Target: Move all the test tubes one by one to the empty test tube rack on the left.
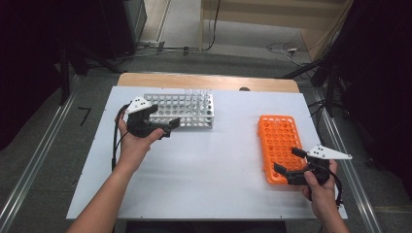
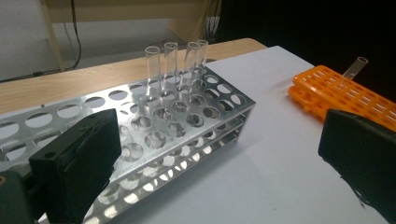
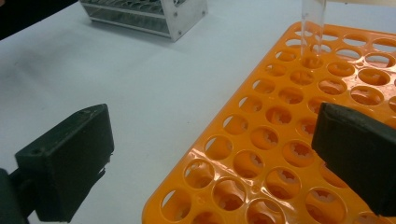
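- Two racks sit well apart on the white surface (image 1: 204,165): a metal rack (image 1: 182,110) at far left, an orange rack (image 1: 278,145) at right.
- Four clear test tubes (image 2: 170,63) stand upright at the metal rack's far end; one more tube (image 3: 314,28) stands in the orange rack.
- Left gripper (image 1: 167,127) beside the metal rack, jaws spread, nothing between.
- Right gripper (image 1: 290,165) over the orange rack's near corner, jaws spread, empty.
- Judgement: tubes light, stiff, slick, fragile; pinch gently on the exposed upper wall, lift straight up.

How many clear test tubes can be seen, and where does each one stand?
5. Four tubes stand close together at the far end of the metal rack. One tube stands in the orange rack. More may be hidden.
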Demonstrator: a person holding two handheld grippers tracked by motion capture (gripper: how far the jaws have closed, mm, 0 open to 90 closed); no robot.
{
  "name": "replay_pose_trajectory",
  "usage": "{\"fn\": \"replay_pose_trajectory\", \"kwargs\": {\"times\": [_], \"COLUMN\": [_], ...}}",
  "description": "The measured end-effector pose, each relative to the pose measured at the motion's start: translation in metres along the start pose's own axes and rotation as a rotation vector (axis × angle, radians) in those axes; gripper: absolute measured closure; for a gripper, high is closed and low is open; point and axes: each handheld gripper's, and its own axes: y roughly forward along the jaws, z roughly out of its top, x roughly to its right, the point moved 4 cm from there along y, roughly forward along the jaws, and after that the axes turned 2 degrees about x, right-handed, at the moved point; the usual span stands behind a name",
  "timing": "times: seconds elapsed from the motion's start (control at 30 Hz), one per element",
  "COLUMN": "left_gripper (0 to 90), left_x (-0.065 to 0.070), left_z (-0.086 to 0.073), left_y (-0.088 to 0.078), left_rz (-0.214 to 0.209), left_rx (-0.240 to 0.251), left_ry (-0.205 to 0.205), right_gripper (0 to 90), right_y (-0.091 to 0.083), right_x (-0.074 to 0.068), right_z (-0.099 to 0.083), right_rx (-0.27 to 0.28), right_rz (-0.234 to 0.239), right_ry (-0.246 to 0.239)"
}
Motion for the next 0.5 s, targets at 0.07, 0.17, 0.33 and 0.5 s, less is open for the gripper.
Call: {"fn": "replay_pose_trajectory", "kwargs": {"times": [0.07, 0.17, 0.33, 0.5], "left_gripper": [0.0, 0.0, 0.0, 0.0], "left_x": [0.002, 0.003, 0.009, 0.017], "left_z": [-0.004, -0.01, -0.019, -0.03], "left_y": [-0.006, -0.016, -0.032, -0.045], "left_rz": [-0.002, -0.002, 0.007, 0.004], "left_rx": [0.006, 0.019, 0.025, 0.035], "left_ry": [0.002, -0.01, 0.007, 0.0], "right_gripper": [0.0, 0.0, 0.0, 0.0], "right_y": [0.001, 0.003, 0.006, 0.009], "right_x": [0.001, 0.002, 0.003, 0.006], "right_z": [0.001, 0.003, 0.007, 0.011], "right_rx": [-0.002, -0.005, -0.019, -0.022], "right_rz": [-0.001, -0.009, -0.024, -0.024], "right_ry": [0.007, 0.004, 0.008, 0.017]}}
